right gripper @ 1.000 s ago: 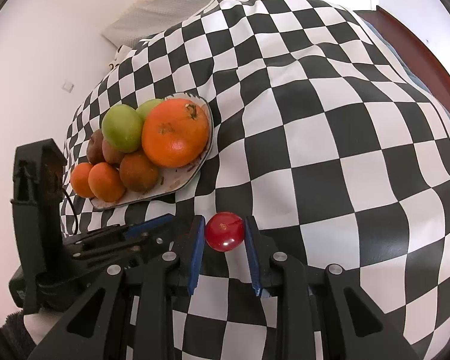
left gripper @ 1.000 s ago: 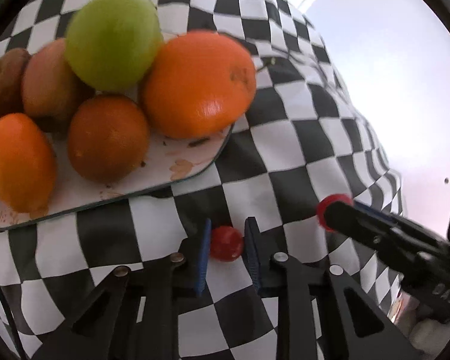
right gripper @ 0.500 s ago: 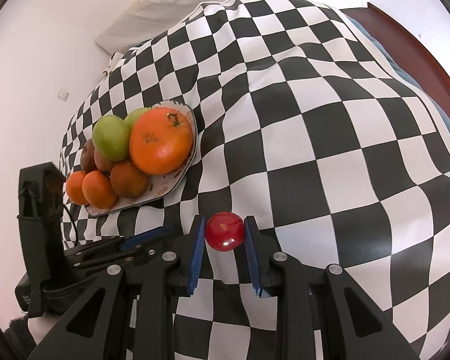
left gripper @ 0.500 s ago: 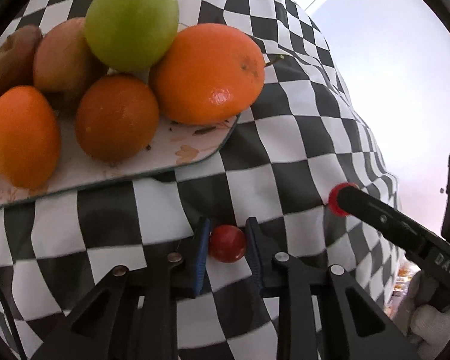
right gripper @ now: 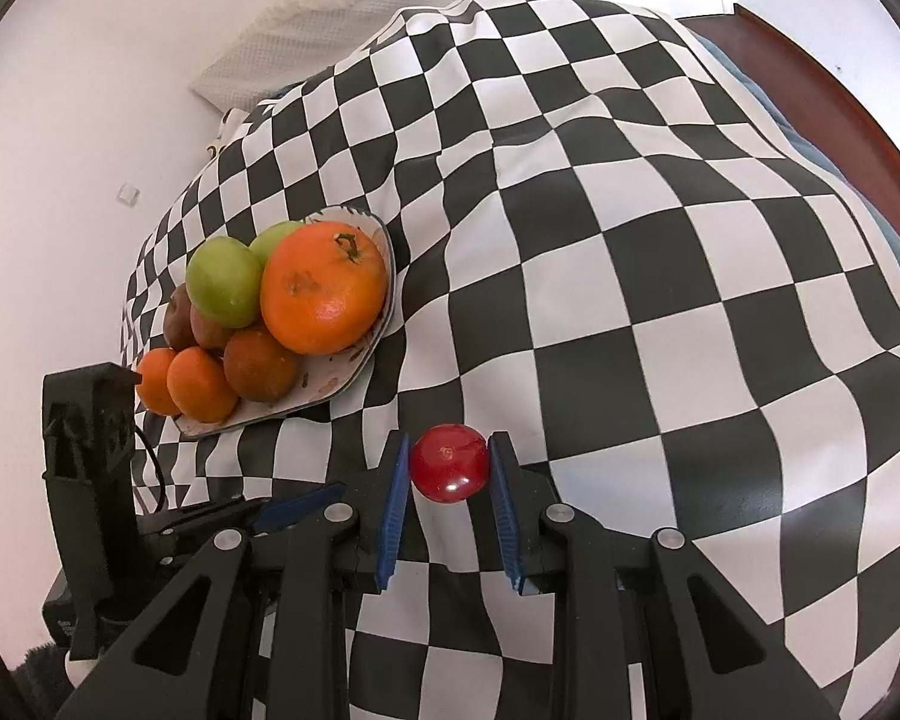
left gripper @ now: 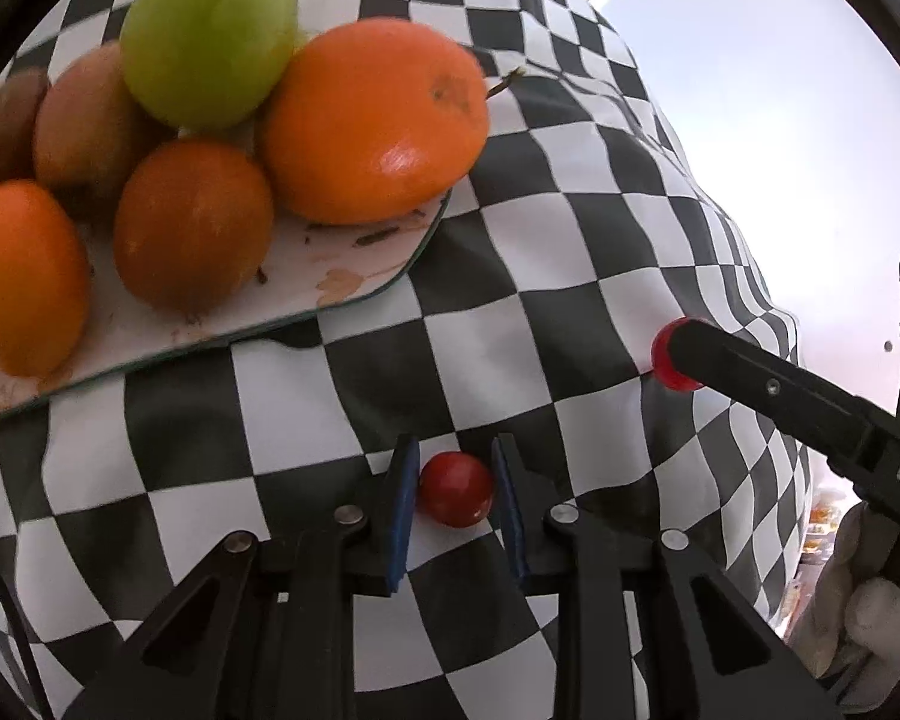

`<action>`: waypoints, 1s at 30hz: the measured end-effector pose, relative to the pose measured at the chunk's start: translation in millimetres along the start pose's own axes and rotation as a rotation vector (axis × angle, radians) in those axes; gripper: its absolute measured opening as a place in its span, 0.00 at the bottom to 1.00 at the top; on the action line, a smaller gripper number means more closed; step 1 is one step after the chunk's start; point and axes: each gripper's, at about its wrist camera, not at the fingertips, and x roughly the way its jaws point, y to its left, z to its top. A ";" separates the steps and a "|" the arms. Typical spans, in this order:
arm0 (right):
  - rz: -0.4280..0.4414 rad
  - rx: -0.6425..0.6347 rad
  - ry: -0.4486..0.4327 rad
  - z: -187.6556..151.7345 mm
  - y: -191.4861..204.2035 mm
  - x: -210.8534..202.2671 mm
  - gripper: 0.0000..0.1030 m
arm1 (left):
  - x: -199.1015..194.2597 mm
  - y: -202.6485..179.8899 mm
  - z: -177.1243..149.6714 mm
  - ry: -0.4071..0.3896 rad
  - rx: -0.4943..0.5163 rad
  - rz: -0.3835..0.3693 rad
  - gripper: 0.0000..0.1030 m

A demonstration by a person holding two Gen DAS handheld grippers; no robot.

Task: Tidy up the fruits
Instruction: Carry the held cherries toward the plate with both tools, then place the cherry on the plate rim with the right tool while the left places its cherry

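Each claw grips one small red fruit between its blue pads. The left claw [left gripper: 455, 491] is closed on its cherry tomato [left gripper: 456, 489]; the right claw [right gripper: 449, 467] is closed on a second cherry tomato [right gripper: 449, 463]. Both hang above the checkered cloth [right gripper: 630, 276], near and right of the plate [right gripper: 354, 372].

The plate, far left, carries a large orange [right gripper: 324, 289], a green apple [right gripper: 225, 282], smaller oranges and brown fruit. Judgement: the grips are light and centred to avoid crushing; the tomatoes are probably bound for the plate.

Legible writing: "DA" on the right tool body, partly cut off.
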 end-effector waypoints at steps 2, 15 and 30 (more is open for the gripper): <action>-0.001 0.007 -0.008 0.6 -1.9 -1.9 0.28 | -3.1 -0.4 0.5 -0.005 -0.015 -0.014 0.21; 0.121 0.070 0.016 9.2 12.5 12.7 0.28 | -82.1 26.8 35.5 -0.183 -0.092 -0.015 0.21; 0.278 0.101 0.091 32.1 59.8 69.8 0.27 | -133.2 61.8 41.3 -0.299 -0.223 -0.039 0.21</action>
